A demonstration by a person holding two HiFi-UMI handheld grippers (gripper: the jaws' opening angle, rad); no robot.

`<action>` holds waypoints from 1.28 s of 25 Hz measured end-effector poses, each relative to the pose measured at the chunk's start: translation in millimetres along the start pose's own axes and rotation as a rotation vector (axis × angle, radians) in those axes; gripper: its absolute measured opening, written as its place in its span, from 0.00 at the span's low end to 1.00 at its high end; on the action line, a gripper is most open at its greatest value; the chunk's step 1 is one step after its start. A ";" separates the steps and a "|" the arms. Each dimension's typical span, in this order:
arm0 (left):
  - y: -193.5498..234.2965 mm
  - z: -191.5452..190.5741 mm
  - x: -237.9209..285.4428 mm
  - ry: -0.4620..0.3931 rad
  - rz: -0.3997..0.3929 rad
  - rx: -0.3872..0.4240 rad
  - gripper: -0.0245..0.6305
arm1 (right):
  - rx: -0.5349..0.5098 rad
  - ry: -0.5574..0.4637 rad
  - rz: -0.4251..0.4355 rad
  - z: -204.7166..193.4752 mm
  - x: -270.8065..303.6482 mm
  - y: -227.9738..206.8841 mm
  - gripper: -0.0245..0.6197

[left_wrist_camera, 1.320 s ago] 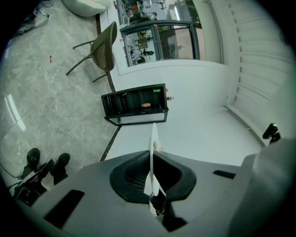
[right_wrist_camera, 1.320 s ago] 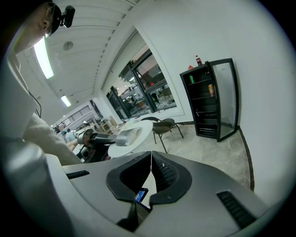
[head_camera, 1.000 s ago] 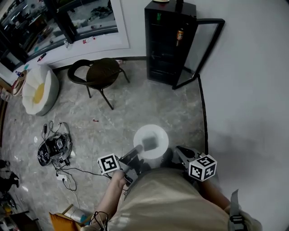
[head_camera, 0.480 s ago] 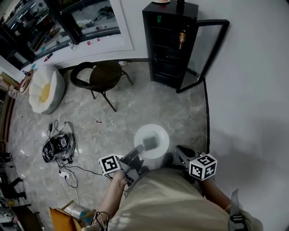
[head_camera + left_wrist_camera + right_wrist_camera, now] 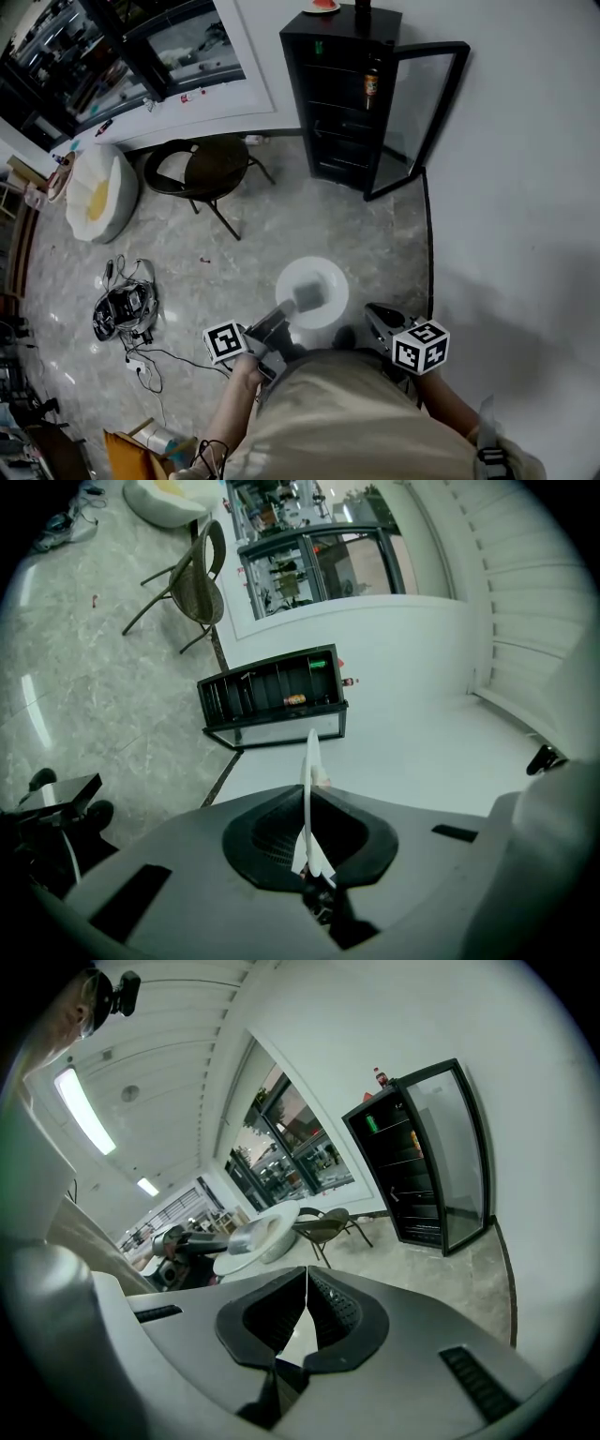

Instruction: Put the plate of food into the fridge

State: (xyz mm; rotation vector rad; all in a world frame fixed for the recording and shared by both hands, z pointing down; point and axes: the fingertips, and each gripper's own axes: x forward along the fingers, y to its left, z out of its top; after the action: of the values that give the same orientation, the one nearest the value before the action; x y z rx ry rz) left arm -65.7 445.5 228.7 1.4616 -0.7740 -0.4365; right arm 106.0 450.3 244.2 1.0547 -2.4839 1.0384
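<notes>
chair (image 5: pixel 211 169): upright, below window (image 5: pixel 141 47) | beanbag (image 5: pixel 98 192): left of chair | cable tangle (image 5: pixel 127 314): on floor (image 5: pixel 281 230)

One plate (image 5: pixel 333 281), one fridge (image 5: pixel 337 112), one chair (image 5: pixel 211 164), two tongs (image 5: pixel 286 315) (image 5: pixel 374 315).

white plate (image 5: pixel 334 279), grey food (image 5: pixel 309 295), black fridge (image 5: pixel 339 112), grey marbled floor (image 5: pixel 281 220), brown chair (image 5: pixel 214 167), white wall (image 5: pixel 525 187).

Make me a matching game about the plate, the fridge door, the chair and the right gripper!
Things:
1. plate
2. fridge door
3. chair
4. right gripper

States:
a. shut, nothing between its jaws
b. clamped by the left gripper
c. swung open
d. on the floor, left of the fridge in the head view

Pairs: 1-b, 2-c, 3-d, 4-a
</notes>
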 end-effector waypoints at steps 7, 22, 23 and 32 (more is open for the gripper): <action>-1.7 4.6 3.8 -0.012 0.015 0.011 0.06 | 0.007 0.000 0.023 3.8 5.3 -4.8 0.07; 11.4 32.0 27.9 0.021 -0.008 -0.029 0.06 | 0.011 0.039 -0.030 9.0 24.6 -16.0 0.07; 12.8 35.4 28.2 0.021 -0.010 -0.035 0.06 | 0.011 0.043 -0.034 10.4 27.9 -16.2 0.07; 28.5 76.6 30.8 0.018 -0.009 -0.061 0.06 | 0.000 0.073 -0.061 26.9 62.9 -13.5 0.07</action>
State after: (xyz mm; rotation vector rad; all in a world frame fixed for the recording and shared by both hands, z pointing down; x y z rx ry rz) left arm -103.1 372.2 257.8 1.4113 -0.7344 -0.4498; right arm 72.4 391.8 261.5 1.0656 -2.3790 1.0399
